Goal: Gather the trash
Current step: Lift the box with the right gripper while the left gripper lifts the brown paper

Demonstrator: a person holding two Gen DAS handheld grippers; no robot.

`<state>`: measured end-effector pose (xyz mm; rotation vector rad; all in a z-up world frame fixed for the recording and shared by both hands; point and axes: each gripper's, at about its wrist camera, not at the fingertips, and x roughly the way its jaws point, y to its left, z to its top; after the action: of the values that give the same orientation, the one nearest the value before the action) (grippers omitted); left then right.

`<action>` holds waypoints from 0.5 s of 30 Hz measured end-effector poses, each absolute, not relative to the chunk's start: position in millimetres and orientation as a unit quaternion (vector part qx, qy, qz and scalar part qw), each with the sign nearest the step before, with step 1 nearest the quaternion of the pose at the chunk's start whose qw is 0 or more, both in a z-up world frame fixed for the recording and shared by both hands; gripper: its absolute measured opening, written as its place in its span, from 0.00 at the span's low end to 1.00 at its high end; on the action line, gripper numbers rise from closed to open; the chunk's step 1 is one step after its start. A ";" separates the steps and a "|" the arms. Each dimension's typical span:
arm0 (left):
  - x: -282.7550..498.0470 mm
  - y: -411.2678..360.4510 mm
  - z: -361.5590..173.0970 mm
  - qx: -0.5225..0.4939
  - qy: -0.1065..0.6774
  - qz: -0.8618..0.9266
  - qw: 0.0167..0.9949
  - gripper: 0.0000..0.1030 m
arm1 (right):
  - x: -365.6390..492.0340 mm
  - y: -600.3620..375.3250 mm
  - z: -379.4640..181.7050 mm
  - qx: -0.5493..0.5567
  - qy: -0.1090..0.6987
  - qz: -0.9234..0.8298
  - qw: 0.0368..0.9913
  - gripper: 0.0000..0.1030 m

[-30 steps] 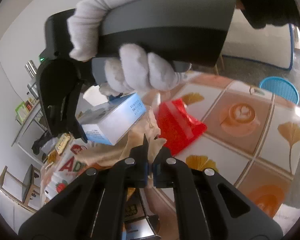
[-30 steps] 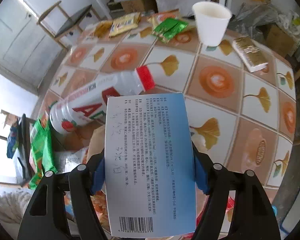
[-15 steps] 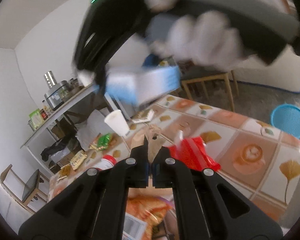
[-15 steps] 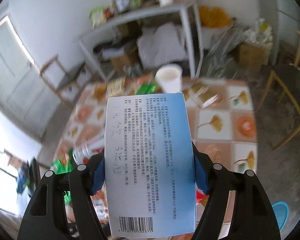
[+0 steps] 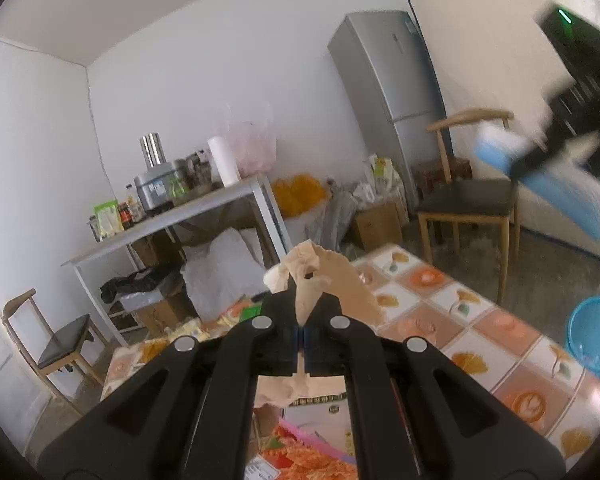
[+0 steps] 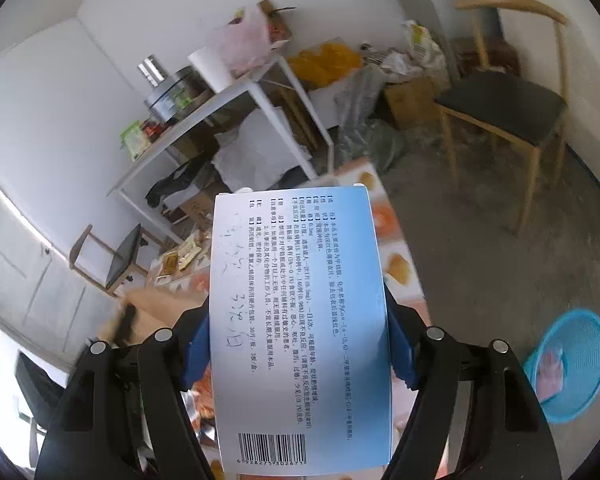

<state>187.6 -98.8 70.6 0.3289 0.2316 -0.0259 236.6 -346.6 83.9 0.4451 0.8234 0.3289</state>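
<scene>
My right fingers [image 6: 300, 344] clamp the blue-and-white box [image 6: 300, 320], lifted above the surface [image 5: 480, 320]; my left fingers [image 5: 300, 340] are pinched shut on a crumpled tan wrapper [image 5: 320, 280]. Next, I judge, both go to the blue basket [image 6: 572, 364] on the floor, far right.

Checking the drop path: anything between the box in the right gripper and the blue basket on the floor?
Nothing visible. The box, clamped in the right gripper, has only bare floor between it and the blue basket, low on the right.
</scene>
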 end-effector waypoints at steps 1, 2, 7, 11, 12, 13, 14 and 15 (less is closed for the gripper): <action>185.0 -100.9 75.3 0.165 0.108 -0.012 0.980 0.00 | 229.4 -354.3 79.7 0.219 0.396 0.152 0.879 0.68; 182.9 -102.5 79.4 0.167 0.103 -0.012 0.981 0.00 | 224.8 -357.7 77.2 0.222 0.397 0.150 0.878 0.68; 163.6 -113.7 104.4 0.172 0.064 -0.008 0.983 0.00 | 199.8 -374.6 64.3 0.237 0.402 0.136 0.874 0.68; 145.9 -122.0 124.6 0.171 0.034 -0.009 0.985 0.00 | 183.4 -383.1 62.2 0.246 0.400 0.130 0.873 0.68; 140.9 -125.0 129.7 0.174 0.027 -0.012 0.984 0.00 | 179.5 -384.7 62.6 0.248 0.399 0.131 0.873 0.68; 135.5 -128.0 134.7 0.176 0.019 -0.014 0.984 0.00 | 175.5 -385.6 63.8 0.249 0.398 0.132 0.873 0.68; 132.2 -129.8 138.1 0.177 0.014 -0.016 0.984 0.00 | 171.7 -385.3 65.4 0.248 0.396 0.131 0.874 0.68; 126.8 -132.8 142.6 0.178 0.006 -0.019 0.984 0.00 | 169.7 -386.2 66.4 0.246 0.395 0.131 0.875 0.68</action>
<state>126.8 -132.8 142.6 0.3576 0.0127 -0.0372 169.7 -386.2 66.4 0.5144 0.8242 0.2727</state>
